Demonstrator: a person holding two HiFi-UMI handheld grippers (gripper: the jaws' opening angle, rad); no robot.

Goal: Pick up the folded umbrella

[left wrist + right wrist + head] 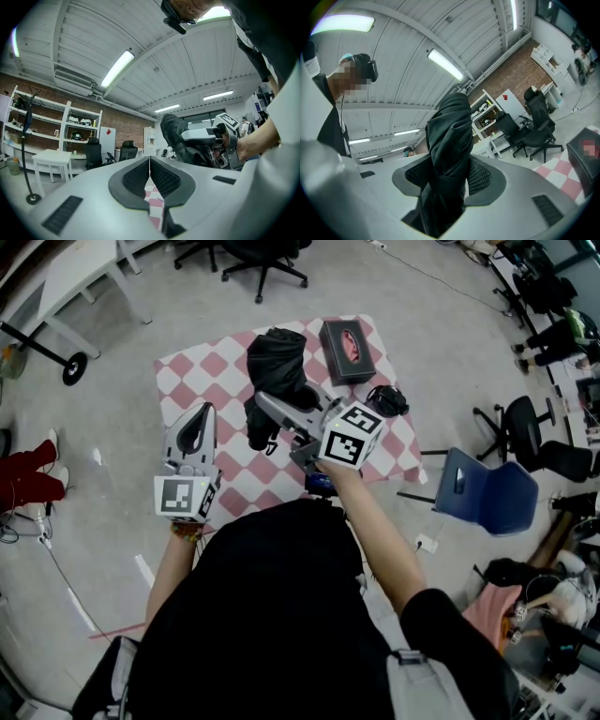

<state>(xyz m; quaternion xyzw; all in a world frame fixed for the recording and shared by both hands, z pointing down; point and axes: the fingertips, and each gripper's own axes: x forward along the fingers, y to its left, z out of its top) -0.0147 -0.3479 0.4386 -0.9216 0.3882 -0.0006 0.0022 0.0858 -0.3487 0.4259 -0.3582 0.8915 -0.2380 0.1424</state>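
The folded black umbrella (pixel 277 362) stands upright over the pink-and-white checked tablecloth (pixel 211 367), and my right gripper (pixel 270 412) is shut on its middle. In the right gripper view the umbrella (pixel 449 140) fills the gap between the ribbed pads (pixel 480 176) and rises toward the ceiling. My left gripper (pixel 195 423) hovers at the cloth's left edge, shut and empty. In the left gripper view its pads (pixel 140 176) meet, and the umbrella (pixel 172 131) in the right gripper (pixel 206 136) shows to the right. I cannot tell whether the umbrella's lower end touches the table.
A black box with a pink patch (pixel 349 348) lies at the cloth's far right, and a small black object (pixel 386 399) is beside it. A blue chair (pixel 483 488) stands right of the table, with office chairs (pixel 262 259) beyond it and a white table (pixel 75 273) far left.
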